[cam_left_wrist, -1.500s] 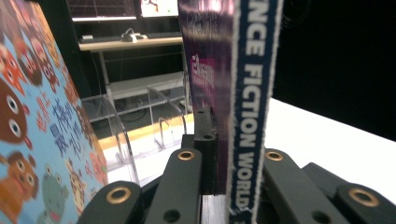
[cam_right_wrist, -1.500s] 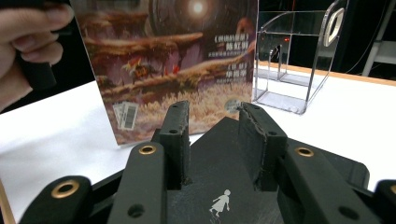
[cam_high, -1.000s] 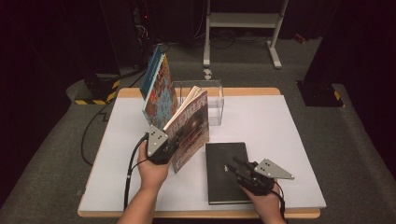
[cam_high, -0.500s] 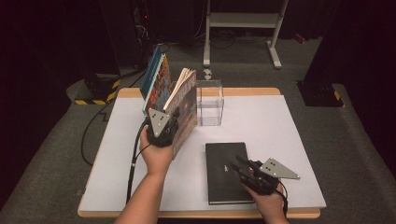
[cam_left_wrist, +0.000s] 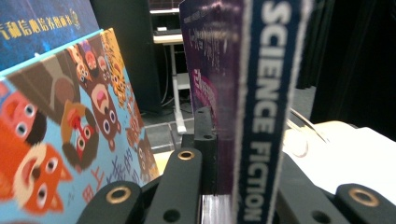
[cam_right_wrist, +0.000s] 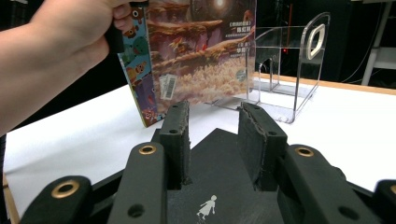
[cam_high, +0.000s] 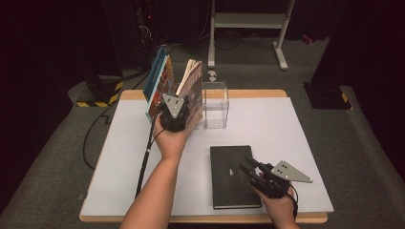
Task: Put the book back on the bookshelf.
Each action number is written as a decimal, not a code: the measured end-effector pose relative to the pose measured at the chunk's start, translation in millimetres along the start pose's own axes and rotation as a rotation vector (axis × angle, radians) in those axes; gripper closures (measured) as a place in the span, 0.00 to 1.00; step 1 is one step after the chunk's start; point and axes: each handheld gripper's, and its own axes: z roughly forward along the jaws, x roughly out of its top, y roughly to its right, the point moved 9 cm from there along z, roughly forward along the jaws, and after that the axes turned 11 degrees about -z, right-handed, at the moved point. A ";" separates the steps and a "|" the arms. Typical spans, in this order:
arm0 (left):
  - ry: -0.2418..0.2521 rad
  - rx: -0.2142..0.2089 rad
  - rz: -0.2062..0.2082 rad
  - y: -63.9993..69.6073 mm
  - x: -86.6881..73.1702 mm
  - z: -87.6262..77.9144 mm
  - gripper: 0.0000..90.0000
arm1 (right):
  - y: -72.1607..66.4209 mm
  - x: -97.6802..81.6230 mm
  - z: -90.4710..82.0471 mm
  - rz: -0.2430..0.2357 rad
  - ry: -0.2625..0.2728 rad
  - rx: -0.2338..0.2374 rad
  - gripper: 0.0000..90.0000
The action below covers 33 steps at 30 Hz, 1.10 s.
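**Science fiction book brought upright beside the row**

Nearest you, your right tongs (cam_high: 249, 168) hovered unclenched over the black notebook (cam_high: 231, 174) on the table (cam_high: 286, 129). Farther off, your left tongs (cam_high: 173, 116), clenched on the science fiction book (cam_left_wrist: 261, 116), had carried it from its lean up against the picture books (cam_high: 160, 81), nearly shelved by the clear bookend (cam_high: 216, 102)

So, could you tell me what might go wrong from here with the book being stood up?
The left gripper pinches the science fiction book low at its spine, so its fanned pages may sag or twist. Swinging in, it could knock the leaning picture book or the clear acrylic stand. The right gripper hovers open over the black book, and could nudge it.
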 end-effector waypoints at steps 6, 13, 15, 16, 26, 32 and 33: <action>0.024 0.008 0.010 -0.9 2.9 17.5 0.93 | 2.0 0.0 -0.8 0.006 0.003 -0.002 0.70; 0.029 0.016 0.016 -1.0 0.7 34.6 0.93 | 1.3 0.6 -0.7 0.007 0.007 0.002 0.70; 0.031 0.016 0.012 -0.8 -1.0 38.6 0.93 | 0.9 0.3 -0.6 0.006 0.005 0.004 0.70; 0.029 0.017 0.015 -1.3 -1.7 39.9 0.93 | 0.7 0.1 -0.6 0.008 0.004 0.006 0.70; 0.030 0.033 0.020 -5.1 -11.6 54.2 0.93 | 2.5 -0.3 -1.8 0.014 0.010 0.003 0.71; 0.037 0.039 0.024 -7.8 -14.9 61.1 0.93 | 1.1 -1.1 -2.5 0.018 0.007 0.007 0.71; 0.040 0.041 0.017 -8.5 -15.4 62.6 0.93 | 0.9 -1.1 -2.4 0.017 0.007 0.007 0.71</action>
